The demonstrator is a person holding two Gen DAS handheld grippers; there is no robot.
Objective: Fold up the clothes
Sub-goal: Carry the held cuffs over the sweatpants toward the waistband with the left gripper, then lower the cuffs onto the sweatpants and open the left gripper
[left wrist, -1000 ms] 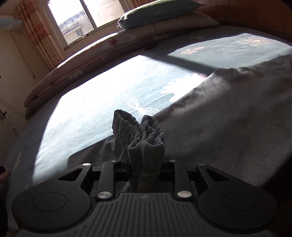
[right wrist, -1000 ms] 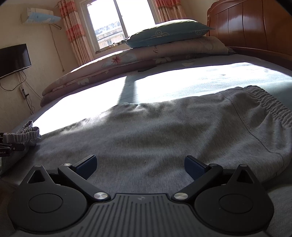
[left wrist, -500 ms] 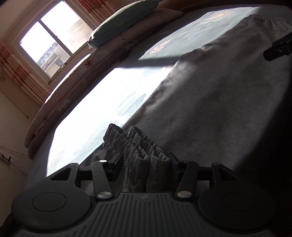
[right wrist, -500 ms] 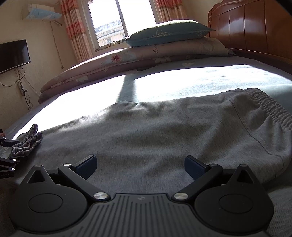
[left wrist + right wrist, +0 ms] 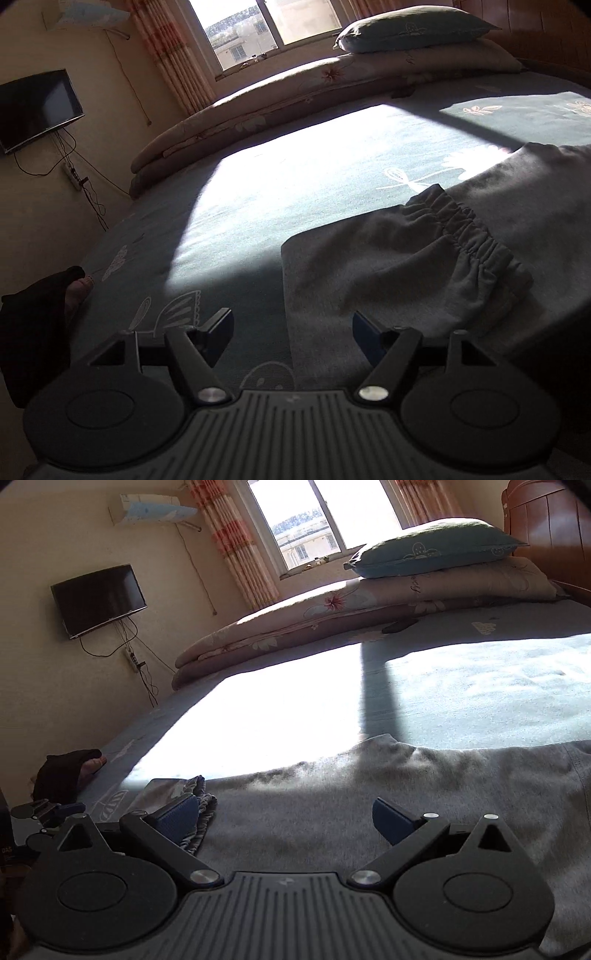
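Little writing can be read here: on the folded floral quilt [image 5: 369, 613] under the pillow [image 5: 436, 550] there is a cursive word too small to make out, and at the far left edge of the right wrist view a dark object carries the letters "DAS".

The left claw [image 5: 291, 336] stands wide open with nothing between its fingers. Its blue-padded left finger hangs over the bare teal bedsheet [image 5: 295, 192], and its right finger sits over the near edge of the grey sweatpants [image 5: 406, 266]; whether either pad touches the cloth cannot be told. Ahead of this claw a trouser leg lies folded back over the rest of the garment, its gathered elastic cuff [image 5: 469, 236] resting on top of the grey fabric.

The right claw [image 5: 284, 816] is also spread wide and grips nothing. It hovers low over the broad grey body of the sweatpants, which lie flat on the bed across the near side, half in shade and half at the rim of a bright sun patch. The cuff shows just behind its left finger, at the garment's left end. Beyond it the left claw shows small at the left edge, near a dark cloth on the bed's corner [image 5: 62, 775].

A wall-mounted television [image 5: 98, 598] hangs on the left wall, and an air conditioner [image 5: 151, 511] is above it.
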